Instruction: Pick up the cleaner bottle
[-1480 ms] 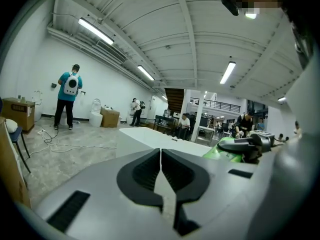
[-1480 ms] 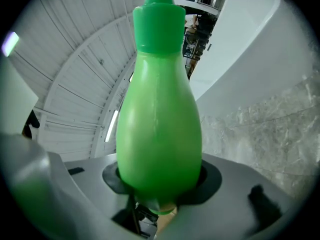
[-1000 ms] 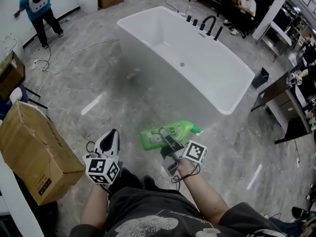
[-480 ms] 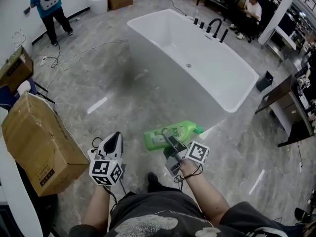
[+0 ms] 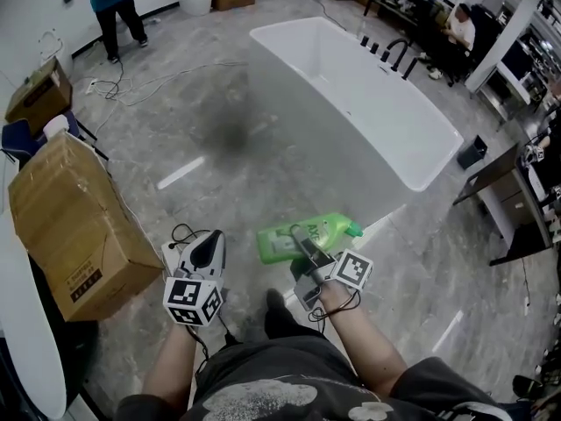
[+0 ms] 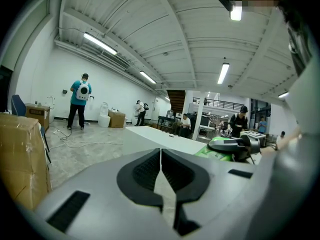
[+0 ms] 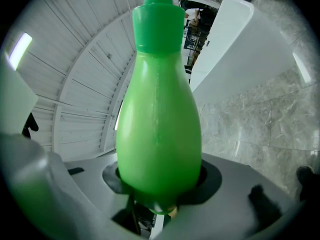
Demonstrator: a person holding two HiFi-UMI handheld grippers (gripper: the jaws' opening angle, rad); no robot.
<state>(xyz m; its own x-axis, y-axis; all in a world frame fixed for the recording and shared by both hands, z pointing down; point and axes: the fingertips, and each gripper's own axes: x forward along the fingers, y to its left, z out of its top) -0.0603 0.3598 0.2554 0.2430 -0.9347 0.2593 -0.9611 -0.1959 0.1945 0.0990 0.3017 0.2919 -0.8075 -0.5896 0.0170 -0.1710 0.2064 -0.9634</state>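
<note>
Right claw (image 5: 301, 240): clamped round the fat base of the cleaner bottle (image 5: 327, 229), likely because the widest part gives the firmest hold.
Cleaner bottle: in that grip, lying sideways above the floor (image 5: 219, 160), cap pointing away from the claw; the pickup looks done.
Left claw (image 5: 207, 246): jaws pressed together, empty, held aside, clear of the load.
Bathtub (image 5: 329, 143): ahead, apart from the bottle.

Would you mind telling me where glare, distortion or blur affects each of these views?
Head view: light streaks glare off the glossy floor, and the wide lens bends the room's edges around the bathtub. Left gripper view: heavy fisheye with dark corners; the ceiling lamps blow out. Right gripper view: the green cleaner bottle fills the frame, its surface soft and featureless.
</note>
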